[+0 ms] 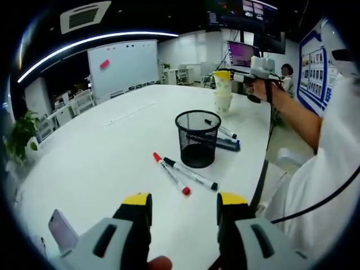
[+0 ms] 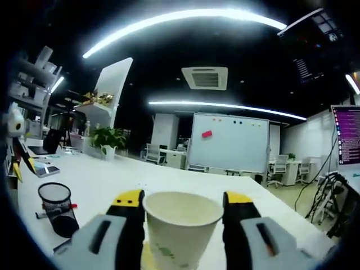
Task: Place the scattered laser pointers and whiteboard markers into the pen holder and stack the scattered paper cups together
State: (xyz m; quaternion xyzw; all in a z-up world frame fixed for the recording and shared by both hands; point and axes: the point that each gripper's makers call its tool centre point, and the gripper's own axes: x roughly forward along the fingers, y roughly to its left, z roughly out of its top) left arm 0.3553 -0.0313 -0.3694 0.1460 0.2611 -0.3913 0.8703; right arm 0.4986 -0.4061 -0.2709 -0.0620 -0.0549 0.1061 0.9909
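The paper cup (image 2: 180, 228), gripped between the right gripper's (image 2: 181, 203) fingers, hangs just above the cup stack (image 1: 223, 101) beyond the mesh pen holder (image 1: 197, 138); lower it level and centred, while the left gripper (image 1: 184, 203) waits with fingers wide.

Paper cup (image 2: 181, 230) base cut off by the lower frame edge, between the right gripper's jaws. Markers (image 1: 226, 138) behind the mesh pen holder (image 1: 197, 138) partly hidden; colours indistinct.
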